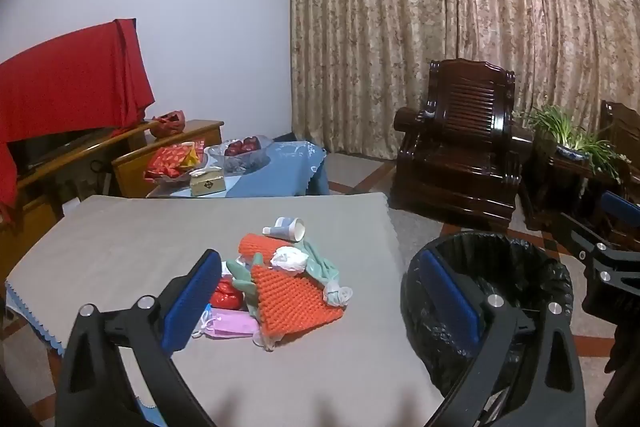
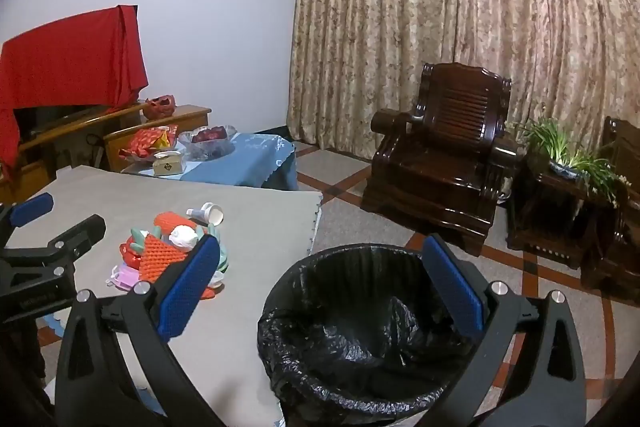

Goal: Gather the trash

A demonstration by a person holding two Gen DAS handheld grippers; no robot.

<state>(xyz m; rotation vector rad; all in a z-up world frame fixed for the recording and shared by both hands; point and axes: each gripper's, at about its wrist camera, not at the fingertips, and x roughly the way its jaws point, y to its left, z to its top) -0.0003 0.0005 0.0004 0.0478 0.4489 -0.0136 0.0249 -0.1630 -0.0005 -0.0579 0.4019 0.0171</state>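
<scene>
A pile of trash lies on the grey table [image 1: 120, 247]: orange foam netting [image 1: 290, 293], a tipped white paper cup [image 1: 290, 227], a crumpled white tissue [image 1: 288, 259], green cloth [image 1: 324, 263], a red wrapper [image 1: 226, 295] and a pink mask [image 1: 232, 323]. My left gripper [image 1: 320, 301] is open and empty, above and just behind the pile. A bin lined with a black bag [image 2: 360, 327] stands right of the table. My right gripper [image 2: 320, 285] is open and empty above the bin's rim. The pile also shows in the right wrist view [image 2: 168, 251].
A blue-clothed side table [image 1: 280, 167] with a fruit bowl [image 1: 240, 151] and tissue box [image 1: 208, 181] stands behind. A dark wooden armchair [image 1: 460, 151] and a potted plant [image 1: 572, 143] are at the right, before curtains. A red-draped cabinet [image 1: 68, 87] is at the left.
</scene>
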